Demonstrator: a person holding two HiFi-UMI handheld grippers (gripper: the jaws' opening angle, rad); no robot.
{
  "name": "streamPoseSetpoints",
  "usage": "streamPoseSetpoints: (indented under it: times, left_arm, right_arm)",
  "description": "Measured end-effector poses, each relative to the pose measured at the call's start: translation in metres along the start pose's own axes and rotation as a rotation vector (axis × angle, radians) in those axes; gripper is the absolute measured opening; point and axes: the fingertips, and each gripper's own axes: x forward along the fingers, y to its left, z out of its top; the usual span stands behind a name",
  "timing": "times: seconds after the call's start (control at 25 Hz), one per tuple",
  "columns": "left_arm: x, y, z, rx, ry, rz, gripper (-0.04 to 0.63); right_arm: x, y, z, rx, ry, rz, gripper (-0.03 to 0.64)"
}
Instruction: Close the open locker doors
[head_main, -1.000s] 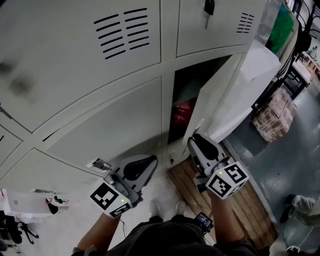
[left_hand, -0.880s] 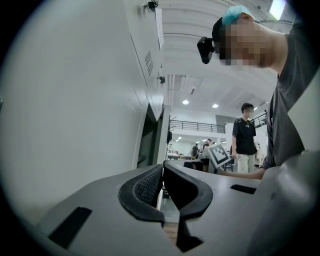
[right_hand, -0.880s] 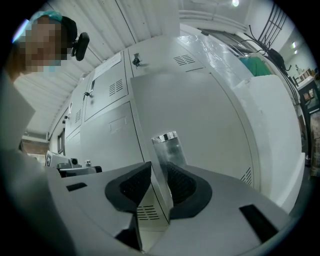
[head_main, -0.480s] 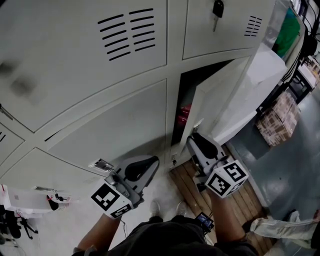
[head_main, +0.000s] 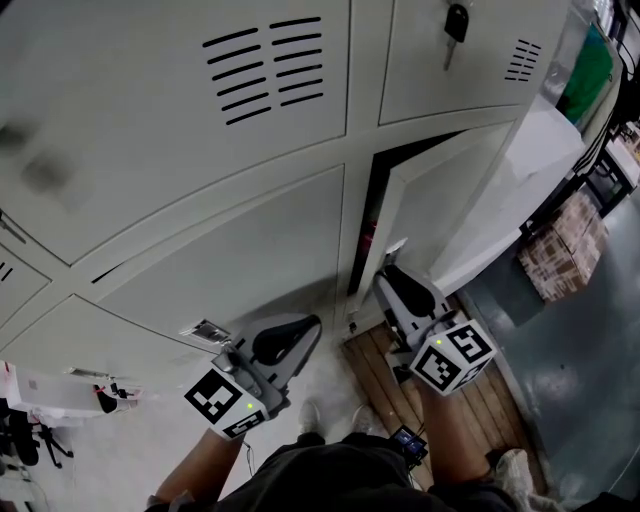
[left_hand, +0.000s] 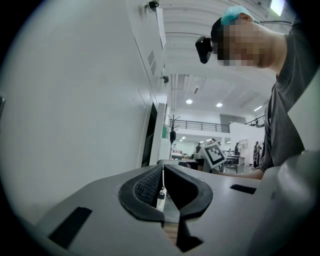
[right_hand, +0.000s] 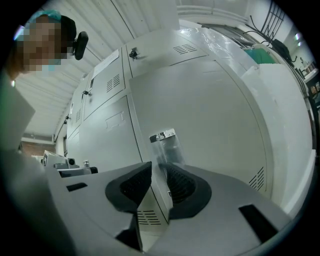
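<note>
The right gripper pinched the free edge of the locker door between narrow jaws, apparently to swing it home; the door stood barely ajar. The left gripper hung empty, jaws nearly together, seemingly unneeded.

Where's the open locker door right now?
Head view, right of centre: the door stands ajar just below the hanging key, its free edge between the right gripper's jaws.

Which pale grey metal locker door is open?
The lower grey door right of centre, its edge between the right gripper's jaws; a dark gap shows beside it, others sit flush.
</note>
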Motion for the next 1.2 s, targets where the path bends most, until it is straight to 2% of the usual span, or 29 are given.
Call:
streamPoseSetpoints:
  times: [1.2]
  left_arm:
    - [0.007,0.01,-0.006,-0.005,0.021,0.074,0.009]
  right_arm:
    - [0.033,-0.008,-0.003,0.019,0.023,0.092,0.097]
